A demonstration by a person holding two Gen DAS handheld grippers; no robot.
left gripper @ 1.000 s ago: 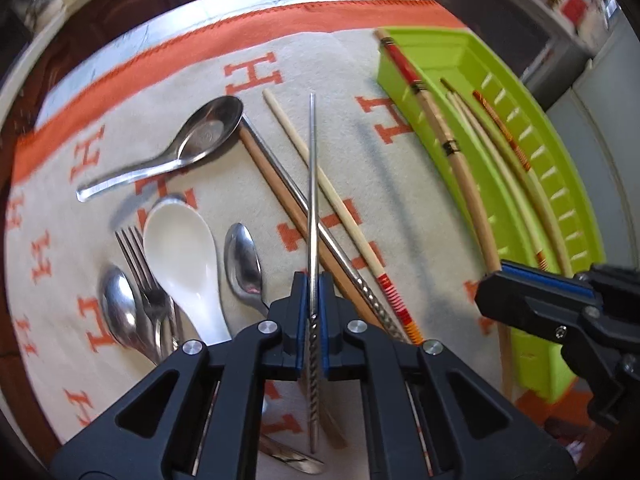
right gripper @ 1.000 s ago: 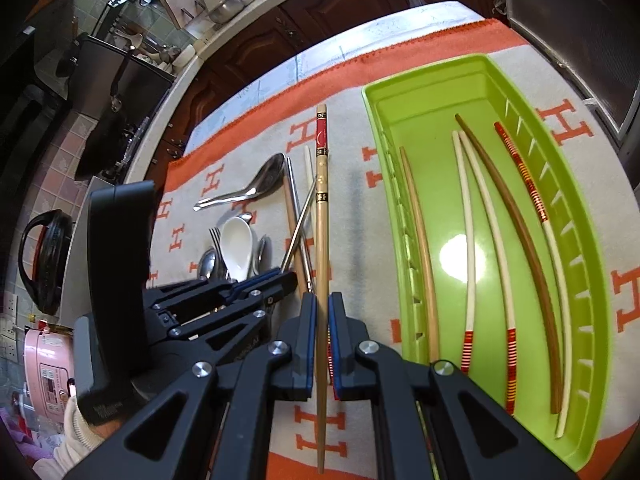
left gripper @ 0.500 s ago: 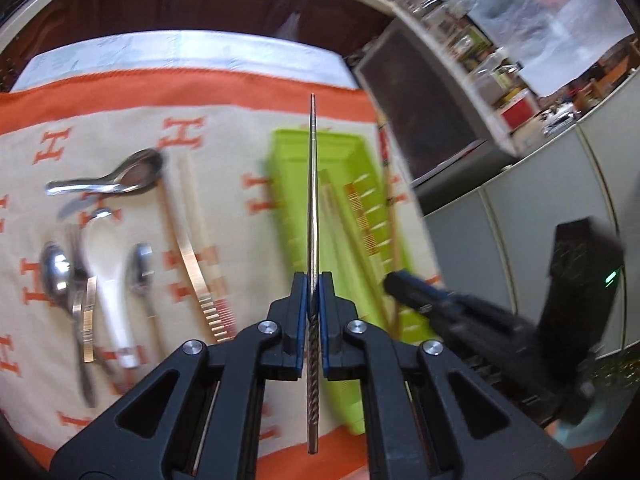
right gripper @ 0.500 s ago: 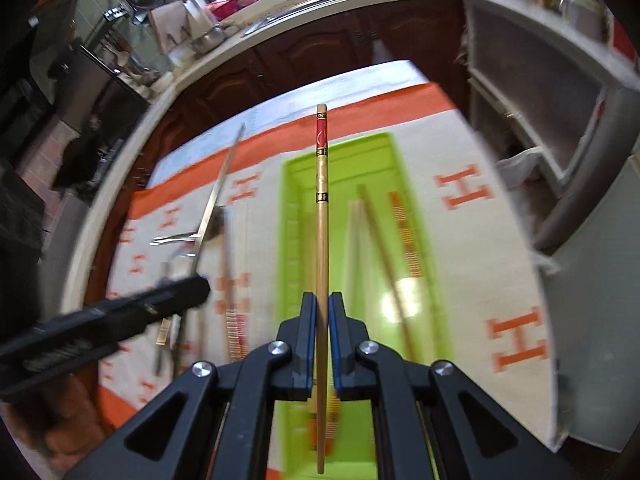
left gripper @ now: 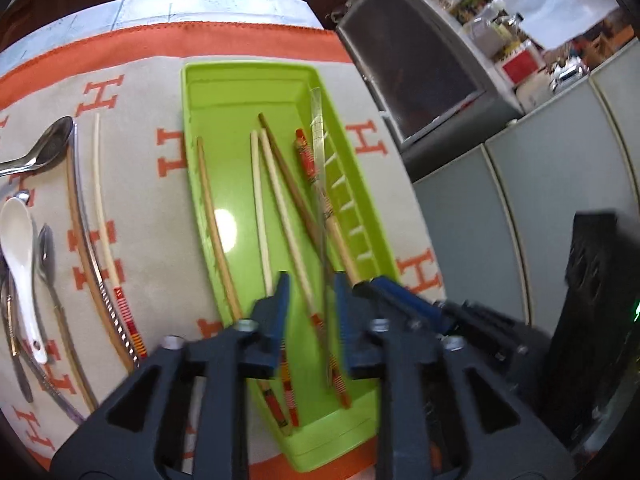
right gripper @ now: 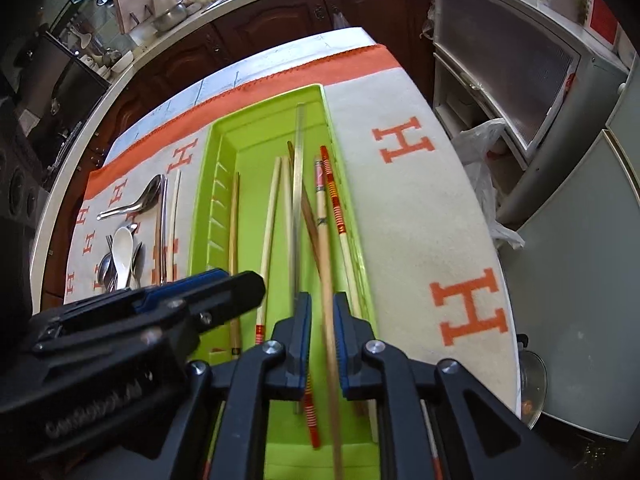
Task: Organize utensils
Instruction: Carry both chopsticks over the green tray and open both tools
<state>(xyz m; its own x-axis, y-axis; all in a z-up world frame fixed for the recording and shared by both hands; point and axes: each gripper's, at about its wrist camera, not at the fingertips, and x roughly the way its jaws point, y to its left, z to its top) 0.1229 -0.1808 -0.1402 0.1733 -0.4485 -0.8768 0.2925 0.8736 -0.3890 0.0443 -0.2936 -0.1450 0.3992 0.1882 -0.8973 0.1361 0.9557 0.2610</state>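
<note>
Green plastic fills both my wrist views: the tray lies on a cream cloth with an orange border, spread over the tabletop. My left gripper hangs over the tray's near end with its jaws parted, and the metal chopstick lies between them, looking free of the pads, though it is motion-blurred. My right gripper sits just beside it, also over the near end, jaws apart with a gap either side of the wooden chopstick that runs between them; it looks slack rather than pinched.

In the tray I count seven chopsticks: the metal one, the wooden one with a red tip, a plain tan one along the left wall, two pale ones with red-striped ends, a dark brown one and a red-and-gold striped one.

On the cloth left of the tray I count three more sticks, a white ceramic spoon, several metal spoons and a fork; the overlapping pile hides the exact number.

Large orange letters "H" repeat across the cloth.
</note>
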